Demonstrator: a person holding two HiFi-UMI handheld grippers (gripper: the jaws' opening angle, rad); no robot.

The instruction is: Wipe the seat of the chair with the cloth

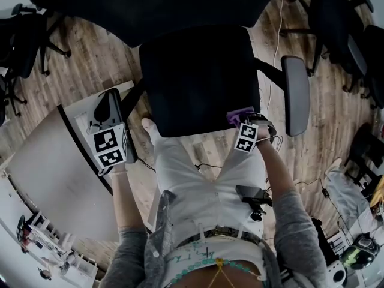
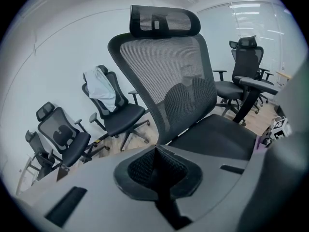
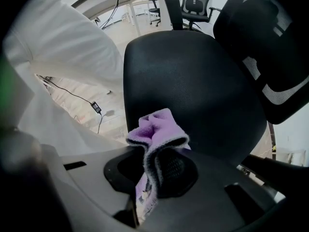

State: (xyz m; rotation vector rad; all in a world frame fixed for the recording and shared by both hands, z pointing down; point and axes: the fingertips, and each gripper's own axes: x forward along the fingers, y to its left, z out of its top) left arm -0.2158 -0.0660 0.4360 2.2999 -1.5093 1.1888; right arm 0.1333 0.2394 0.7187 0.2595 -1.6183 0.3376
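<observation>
Here, a person stands at the near edge of a black office chair (image 1: pixel 156 5), seen from above, with a claw in each hand. The right claw (image 3: pixel 153 151) is clenched on a purple cloth (image 3: pixel 157 127). A bunched fold pokes out past the jaw tips and a tail hangs down between them. That bunch likely serves as the wiping pad, so fabric rather than plastic would meet the upholstery.

In the head view the cloth sits at the near right corner of the seat (image 1: pixel 201 83), at its edge. Whether it presses on the seat or hovers just above cannot be told. The seat is broad, dark and bare, reaching from the cloth to the far side, where the mesh backrest (image 2: pixel 164 76) rises. A near corner seems a sensible place to begin, since strokes can run outward or leftward across the whole seat. My reading is that wiping is at or near its start.

The left claw (image 2: pixel 155 153) is clenched on nothing, its jaws pressed together. It is held off to the left of the chair, near the edge of a pale surface (image 1: pixel 42 173) and well apart from the seat, probably to keep it clear of the wiping hand. Its camera looks across at the backrest and seat from the side.

The right armrest (image 1: pixel 296 95) stands just to the right of the cloth and could catch a wide stroke. Other chairs (image 2: pixel 113 115) stand on the wooden floor (image 1: pixel 90 59) farther off.
</observation>
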